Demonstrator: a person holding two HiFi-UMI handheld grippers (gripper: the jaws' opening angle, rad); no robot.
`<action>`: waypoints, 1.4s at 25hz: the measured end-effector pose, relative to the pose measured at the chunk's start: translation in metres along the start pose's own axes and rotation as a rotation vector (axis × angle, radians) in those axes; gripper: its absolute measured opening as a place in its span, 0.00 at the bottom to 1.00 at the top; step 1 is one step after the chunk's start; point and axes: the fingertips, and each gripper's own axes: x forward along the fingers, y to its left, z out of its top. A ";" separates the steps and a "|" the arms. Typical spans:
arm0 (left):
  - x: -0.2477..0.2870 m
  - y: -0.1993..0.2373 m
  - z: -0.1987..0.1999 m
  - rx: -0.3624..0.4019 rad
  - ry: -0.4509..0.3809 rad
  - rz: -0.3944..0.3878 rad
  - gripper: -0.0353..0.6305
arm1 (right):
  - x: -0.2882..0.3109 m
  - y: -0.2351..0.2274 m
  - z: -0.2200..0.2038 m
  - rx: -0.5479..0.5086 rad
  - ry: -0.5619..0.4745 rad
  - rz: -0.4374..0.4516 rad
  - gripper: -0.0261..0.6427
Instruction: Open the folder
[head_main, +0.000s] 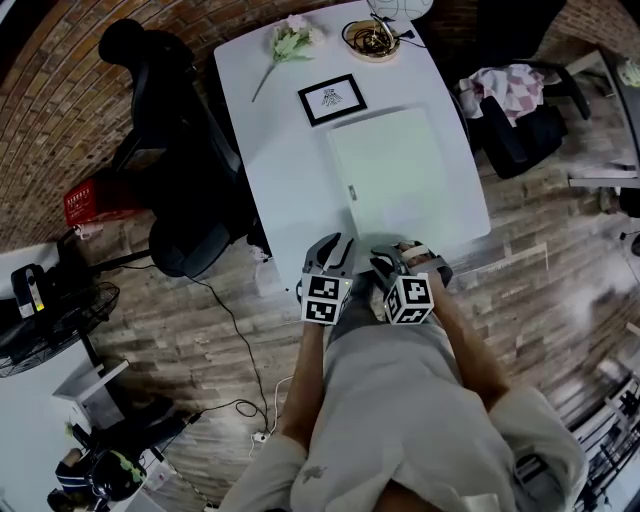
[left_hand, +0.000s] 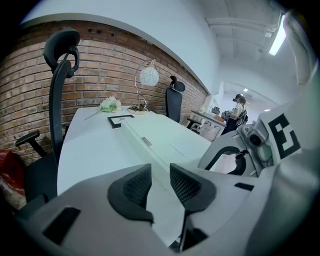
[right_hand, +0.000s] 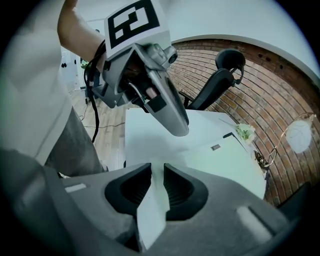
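Observation:
A pale green folder lies shut and flat on the white table, its near edge at the table's front. My right gripper sits at that near edge. In the right gripper view its pads press on a thin pale flap of the folder's cover, and the rest of the folder stretches away beyond. My left gripper hovers just to its left over the front edge. Its jaws stand apart with only the table and folder seen between them.
At the table's far end lie a black-framed card, a white flower and a lamp base. A black office chair stands left of the table. Another chair with a cloth stands at the right.

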 end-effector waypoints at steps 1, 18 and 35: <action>0.001 -0.001 -0.001 0.001 0.003 -0.003 0.22 | -0.002 0.001 0.002 0.016 -0.014 0.002 0.14; 0.014 -0.011 -0.015 0.015 0.050 -0.033 0.23 | -0.024 -0.010 0.019 0.149 -0.111 -0.043 0.06; 0.025 -0.018 -0.014 0.043 0.068 -0.052 0.23 | -0.040 -0.019 0.026 0.172 -0.148 -0.089 0.06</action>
